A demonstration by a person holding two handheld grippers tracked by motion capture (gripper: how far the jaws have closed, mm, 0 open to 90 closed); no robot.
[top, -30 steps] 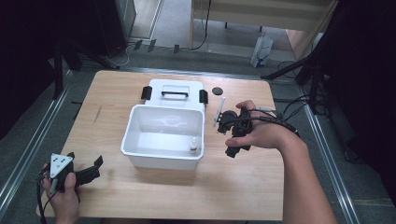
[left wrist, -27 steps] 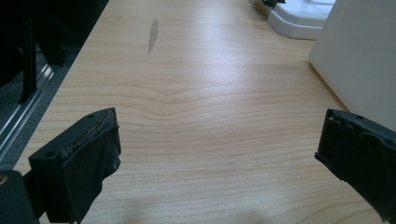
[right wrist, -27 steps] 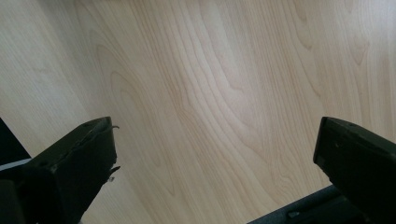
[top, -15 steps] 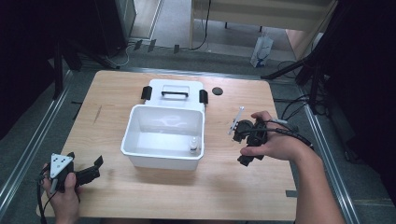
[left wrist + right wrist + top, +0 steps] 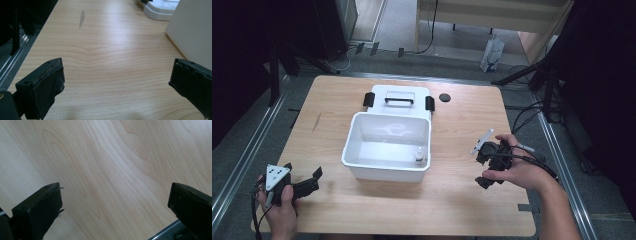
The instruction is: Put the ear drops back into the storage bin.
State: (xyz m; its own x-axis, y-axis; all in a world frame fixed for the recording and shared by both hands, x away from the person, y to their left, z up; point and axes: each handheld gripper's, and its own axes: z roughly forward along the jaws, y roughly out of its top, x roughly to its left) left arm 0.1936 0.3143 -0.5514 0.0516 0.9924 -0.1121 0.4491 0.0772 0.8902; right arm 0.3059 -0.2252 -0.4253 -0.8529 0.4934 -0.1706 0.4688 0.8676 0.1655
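Both my grippers are empty. Left gripper (image 5: 304, 187) sits low at the near-left corner of the desk (image 5: 462, 210), jaws spread wide, nothing between them; in the left gripper view I see bare wood ahead and the bin wall (image 5: 195, 32) off to one side. Right gripper (image 5: 492, 162) is over the right side of the desk, well apart from the bin, jaws also spread, pointing down at bare wood near the desk edge in the right gripper view. A thin white piece sticks up from its top; I can't tell what it is.

State of the work, as I read it:
- White bin (image 5: 387, 170) sits mid-desk, open.
- 1 small bottle (image 5: 418, 157) stands upright inside it, at the near-right corner, close to the wall. That looks like the placed item, so I judge the drop-off is done.
- Lid (image 5: 399, 100) with its black latches lies flat behind the bin, touching or just beside its far rim. Not on the bin.
- Small dark disc (image 5: 444, 97) lies on the desk right of the lid, apart from everything. Purpose unclear.

What's left, my guess: closing up. Lid goes on the bin, then latches. Probably a 2-gripper job, 1 steadying the bin. Neither gripper is near the lid now, so that step hasn't begun.
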